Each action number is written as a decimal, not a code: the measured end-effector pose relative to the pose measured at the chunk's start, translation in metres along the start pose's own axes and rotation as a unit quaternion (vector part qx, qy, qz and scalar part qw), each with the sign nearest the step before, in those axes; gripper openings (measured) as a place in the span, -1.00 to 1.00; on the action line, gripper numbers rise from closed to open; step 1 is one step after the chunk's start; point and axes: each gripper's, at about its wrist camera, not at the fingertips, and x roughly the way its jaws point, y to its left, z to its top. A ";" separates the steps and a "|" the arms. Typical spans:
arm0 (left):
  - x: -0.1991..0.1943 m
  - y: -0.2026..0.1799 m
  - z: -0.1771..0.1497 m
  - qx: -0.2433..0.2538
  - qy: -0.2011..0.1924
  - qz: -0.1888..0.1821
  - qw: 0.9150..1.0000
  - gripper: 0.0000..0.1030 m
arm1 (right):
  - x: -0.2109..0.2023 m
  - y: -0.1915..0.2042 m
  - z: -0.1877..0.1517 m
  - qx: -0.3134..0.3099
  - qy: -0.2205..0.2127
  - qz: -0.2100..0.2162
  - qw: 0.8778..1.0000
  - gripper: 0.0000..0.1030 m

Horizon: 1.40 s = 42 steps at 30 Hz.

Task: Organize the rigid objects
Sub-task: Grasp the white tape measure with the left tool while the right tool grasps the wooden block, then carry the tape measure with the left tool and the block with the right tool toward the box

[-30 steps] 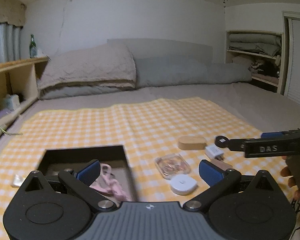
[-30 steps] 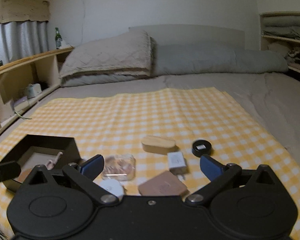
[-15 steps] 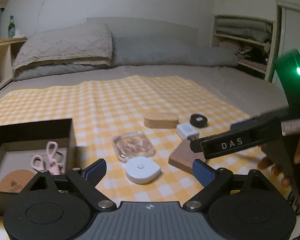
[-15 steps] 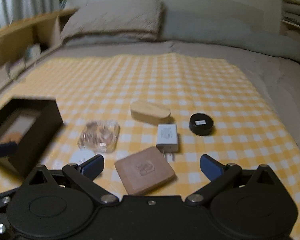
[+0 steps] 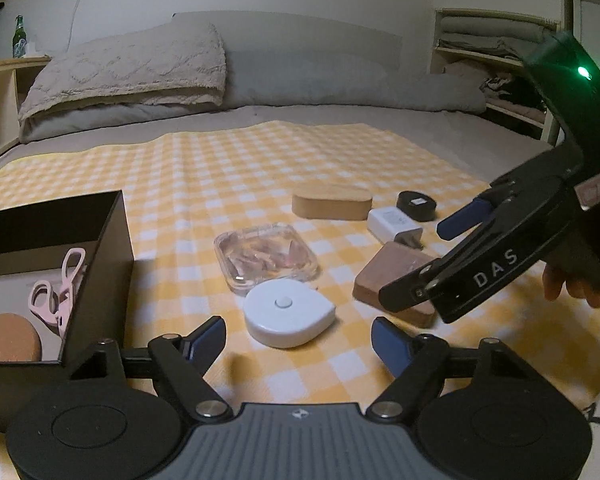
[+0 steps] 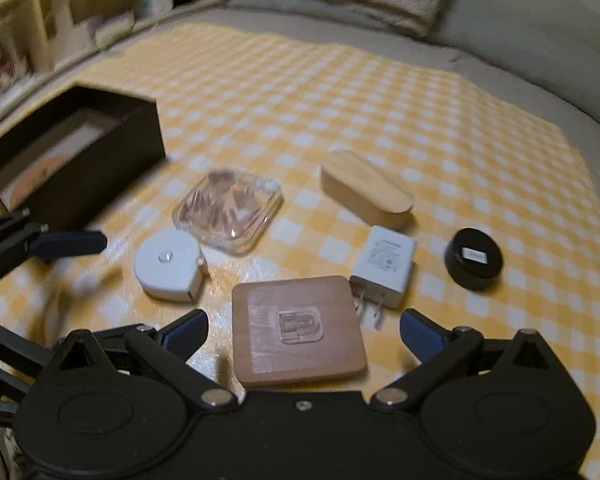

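The white tape measure (image 5: 289, 315) is lying on the checked cloth (image 5: 260, 168) spread over the bed, toward the cloth's near edge, just ahead of the left tongs (image 5: 299, 340), whose jaws have just been closing and are standing partly apart with nothing gripped. A clear case (image 5: 266, 257) is sitting just behind the tape measure, touching or nearly so. To its right the brown square coaster (image 6: 298, 330) is lying between the wide-open fingers of the right tongs (image 6: 303, 330), which are pressing on nothing. A white charger (image 6: 384, 265) is resting beside the coaster's far right corner, a wooden oval box (image 6: 366, 189) beyond it, and a black round tin (image 6: 473, 258) further right. Near the cloth's left edge a black box (image 5: 114, 248) is standing open, holding pink scissors (image 5: 56, 292) and a cork disc (image 5: 6, 340). Pillows (image 5: 128, 68) are lining the head of the bed.
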 end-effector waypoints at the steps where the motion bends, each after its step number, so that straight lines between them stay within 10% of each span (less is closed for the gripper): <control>1: 0.001 0.001 -0.001 0.000 0.000 0.002 1.000 0.52 | 0.005 0.001 0.002 -0.004 0.007 0.000 1.000 1.00; 14: 0.020 0.008 -0.001 -0.010 0.006 0.010 1.000 0.34 | 0.022 -0.009 0.000 0.023 0.035 0.006 0.999 0.56; 42: 0.026 0.008 0.004 -0.003 0.000 0.001 1.000 0.15 | -0.001 -0.001 -0.034 0.174 -0.003 -0.099 0.980 0.54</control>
